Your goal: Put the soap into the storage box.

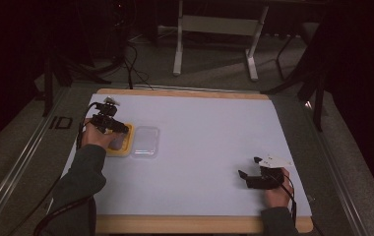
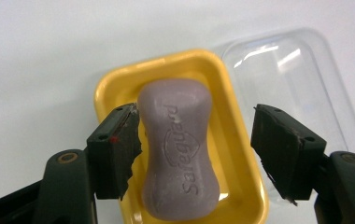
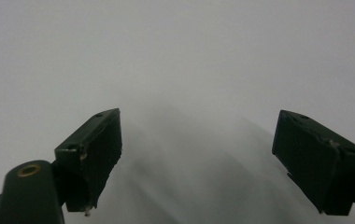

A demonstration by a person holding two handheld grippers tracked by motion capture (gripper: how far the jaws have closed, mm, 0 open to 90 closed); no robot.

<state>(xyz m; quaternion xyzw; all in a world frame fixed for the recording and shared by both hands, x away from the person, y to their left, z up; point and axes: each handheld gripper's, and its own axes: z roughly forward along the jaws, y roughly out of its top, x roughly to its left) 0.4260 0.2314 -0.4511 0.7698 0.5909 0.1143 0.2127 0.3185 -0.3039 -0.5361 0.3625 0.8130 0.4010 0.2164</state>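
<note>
Hovering over the soap in its yellow dish.
My left fingers stand spread, touching nothing; my right fingers spread above bare desk, clear lid alongside.

The soap and yellow dish run off the bottom edge.

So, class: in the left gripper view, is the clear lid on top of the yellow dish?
No, the clear lid lies on the table beside the yellow dish, which is open with the soap in it.
</note>
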